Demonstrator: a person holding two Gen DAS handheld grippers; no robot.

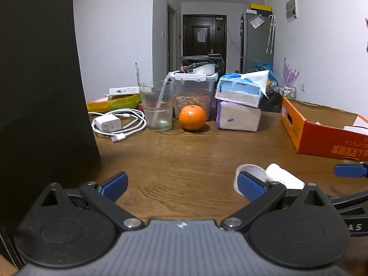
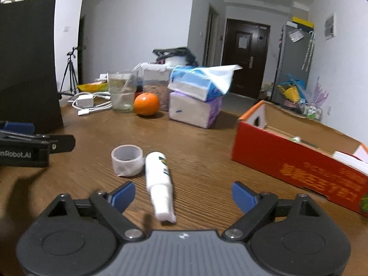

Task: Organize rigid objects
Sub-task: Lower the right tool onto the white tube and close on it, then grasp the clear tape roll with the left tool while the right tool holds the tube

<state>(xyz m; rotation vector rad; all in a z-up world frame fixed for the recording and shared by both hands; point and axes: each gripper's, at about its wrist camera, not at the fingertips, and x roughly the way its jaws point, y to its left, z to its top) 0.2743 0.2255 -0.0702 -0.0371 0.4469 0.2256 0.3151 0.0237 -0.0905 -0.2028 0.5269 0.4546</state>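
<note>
Hovering low over the wooden counter (image 2: 195, 138), the right gripper (image 2: 183, 194), jaws standing wide, nothing pressed between the blue pads. Lying on the bare counter just ahead of it, nearer its left finger (image 2: 123, 195), a white tube (image 2: 158, 184), cap end reaching in between the fingers without touching either. Sitting just beside the tube's far end, seemingly touching it, a roll of clear tape (image 2: 127, 159), upright on its edge face.

Resting toward the counter's right edge, an open orange cardboard box (image 2: 299, 161), some white items showing inside, too blurred to name.

Hanging to the left of the tape, the left gripper (image 1: 182, 184), jaws likewise spread wide and gripping nothing, its right finger (image 1: 250, 187) overlapping the tape and tube only in its own view.

Crowding the counter's far edge: an orange (image 2: 146, 104), a clear glass (image 2: 122, 92) with a straw leaning in it, a white charger with coiled cable (image 2: 88, 103), two stacked tissue packs (image 2: 195, 99), and a lidded plastic container (image 1: 194, 92). Standing at the counter's left edge, a tall black object (image 1: 39, 80).
</note>
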